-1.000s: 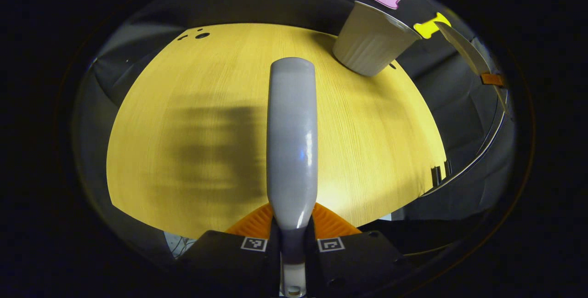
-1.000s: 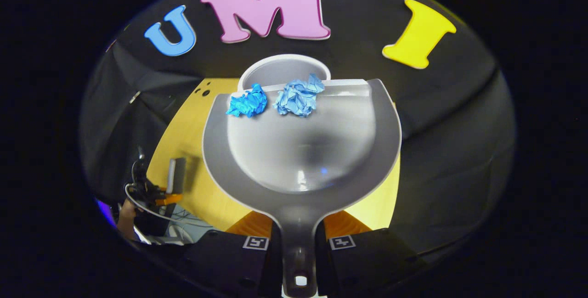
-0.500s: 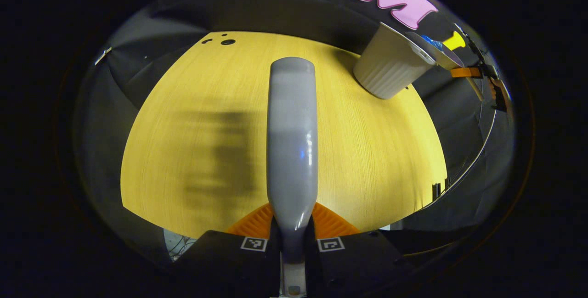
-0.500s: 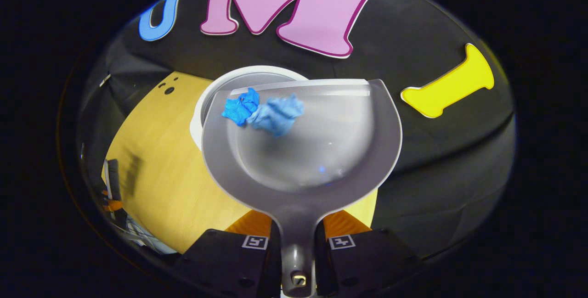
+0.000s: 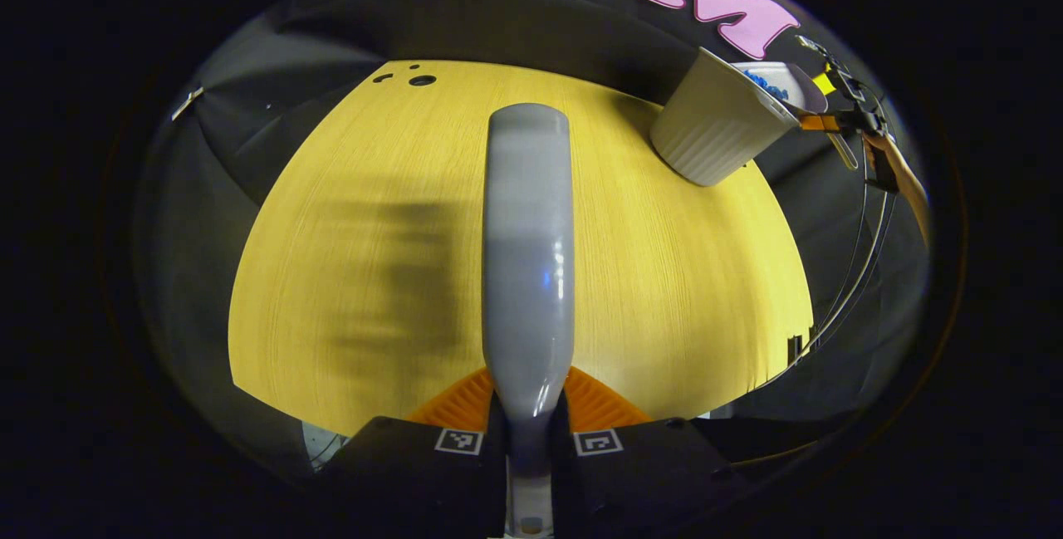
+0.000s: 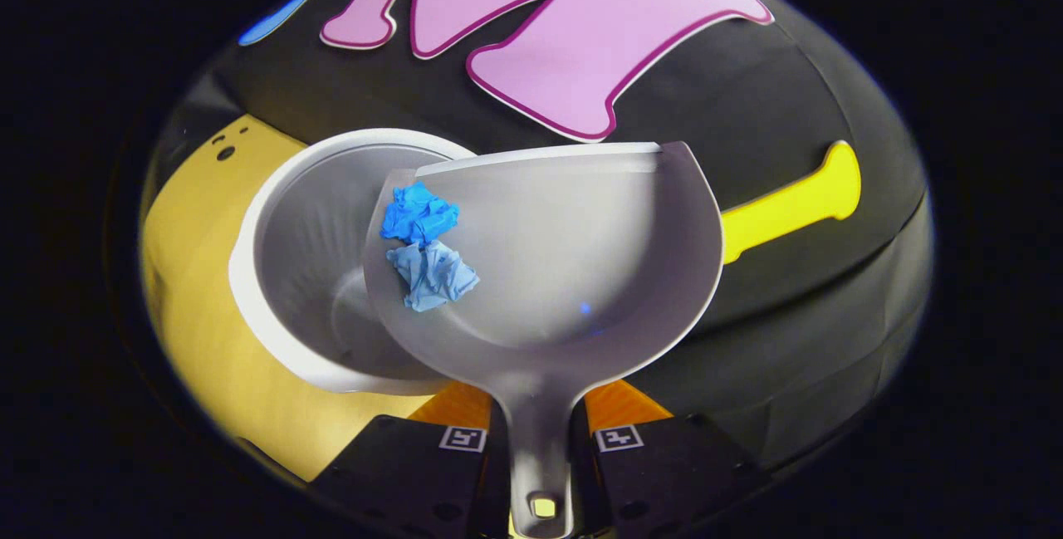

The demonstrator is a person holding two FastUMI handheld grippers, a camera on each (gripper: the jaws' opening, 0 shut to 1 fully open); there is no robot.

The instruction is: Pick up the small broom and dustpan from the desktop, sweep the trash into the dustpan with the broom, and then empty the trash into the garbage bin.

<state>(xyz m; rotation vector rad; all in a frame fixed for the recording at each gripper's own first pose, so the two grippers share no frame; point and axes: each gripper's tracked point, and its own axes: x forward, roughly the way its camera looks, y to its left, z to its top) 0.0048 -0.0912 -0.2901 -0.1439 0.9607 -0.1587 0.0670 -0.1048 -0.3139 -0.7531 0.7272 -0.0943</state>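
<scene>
In the right gripper view, the right tongs are clamped on the handle of the grey plastic dustpan, one finger pressing on each side of it. The dustpan is tilted, with its left edge over the open mouth of the white ribbed plastic garbage bin. Two crumpled balls of paper lie against that left edge, a bright blue one just above a pale blue one, touching each other. The bin stands on the yellow wooden desk, near its far edge.

In the left gripper view, the left tongs are closed around the grey handle of the small broom, which runs straight ahead above the desk and throws a blurred shadow to its left. Far to the right the bin stands on the desk with the dustpan tipped at its rim, and blue paper shows there.
</scene>
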